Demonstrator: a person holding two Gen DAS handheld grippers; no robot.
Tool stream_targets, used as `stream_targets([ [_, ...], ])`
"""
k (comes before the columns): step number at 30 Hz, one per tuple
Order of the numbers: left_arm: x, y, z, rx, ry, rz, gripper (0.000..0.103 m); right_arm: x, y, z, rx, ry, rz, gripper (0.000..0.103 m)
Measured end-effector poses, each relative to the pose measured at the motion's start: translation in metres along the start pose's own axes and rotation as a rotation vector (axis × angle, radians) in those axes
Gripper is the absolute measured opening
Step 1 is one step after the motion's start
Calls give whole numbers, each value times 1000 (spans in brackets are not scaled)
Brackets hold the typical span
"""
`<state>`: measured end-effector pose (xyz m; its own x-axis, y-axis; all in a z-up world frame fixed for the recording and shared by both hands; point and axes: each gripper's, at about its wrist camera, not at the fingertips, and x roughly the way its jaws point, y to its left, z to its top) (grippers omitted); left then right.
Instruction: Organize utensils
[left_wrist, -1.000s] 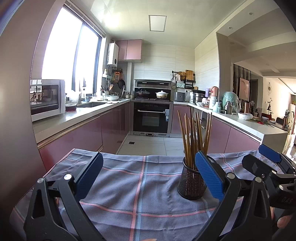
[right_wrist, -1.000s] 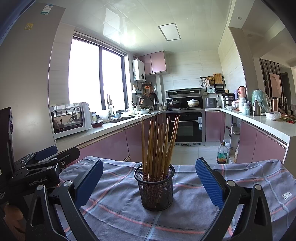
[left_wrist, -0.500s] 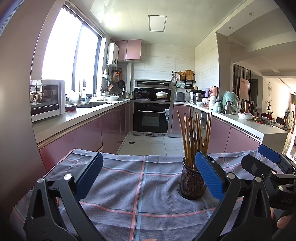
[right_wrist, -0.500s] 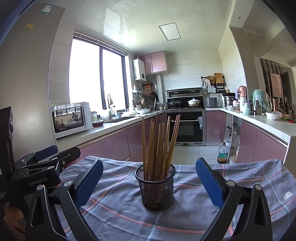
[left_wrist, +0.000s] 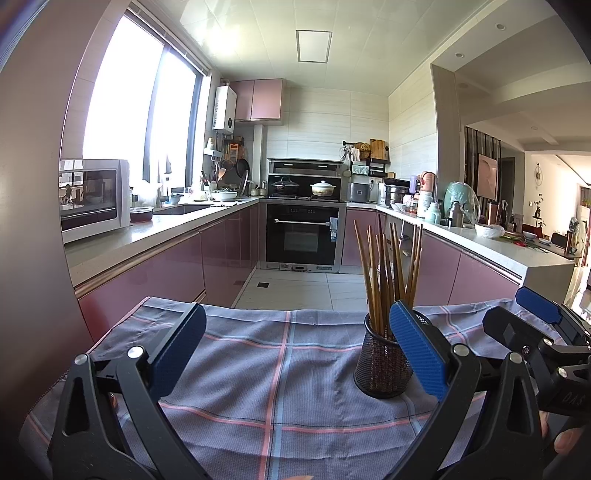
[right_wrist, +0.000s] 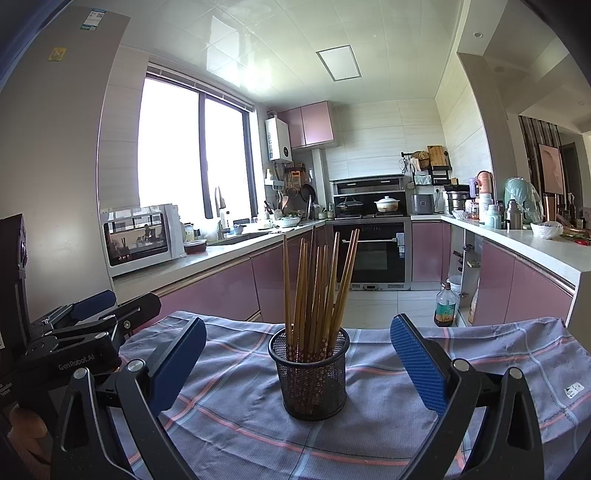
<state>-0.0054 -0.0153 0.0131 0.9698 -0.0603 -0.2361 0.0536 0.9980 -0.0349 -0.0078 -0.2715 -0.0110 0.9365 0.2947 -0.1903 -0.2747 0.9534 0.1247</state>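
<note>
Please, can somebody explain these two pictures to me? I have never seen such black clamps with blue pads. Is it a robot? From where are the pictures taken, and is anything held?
It is no robot. A person holds one two-finger gripper in each hand, and a fisheye camera on each gripper looks forward along its fingers.

One picture comes from the left gripper, the other from the right gripper. Each also shows its neighbour at the edge.

Both stand wide open and hold nothing.

On the table lies a checked cloth. On it stands a black mesh holder full of upright wooden chopsticks. It sits between the right gripper's fingers, untouched. Behind is a kitchen with pink cabinets.
</note>
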Motion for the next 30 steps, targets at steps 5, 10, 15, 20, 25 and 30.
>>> stream_targets([
  [5,0,0,0,-1,1,-2,98,0,0,0,0,-1,1,97],
  [10,0,0,0,0,-1,1,98,-1,0,1,1,-3,-1,97],
  [15,0,0,0,1,0,0,98,-2,0,2,3,-5,0,97],
  [20,0,0,0,1,0,0,98,-2,0,1,3,-5,0,97],
  [25,1,0,-1,-1,0,3,98,-2,1,2,1,-3,1,97],
  [30,1,1,-2,2,-2,11,98,-1,1,3,4,-1,1,97],
])
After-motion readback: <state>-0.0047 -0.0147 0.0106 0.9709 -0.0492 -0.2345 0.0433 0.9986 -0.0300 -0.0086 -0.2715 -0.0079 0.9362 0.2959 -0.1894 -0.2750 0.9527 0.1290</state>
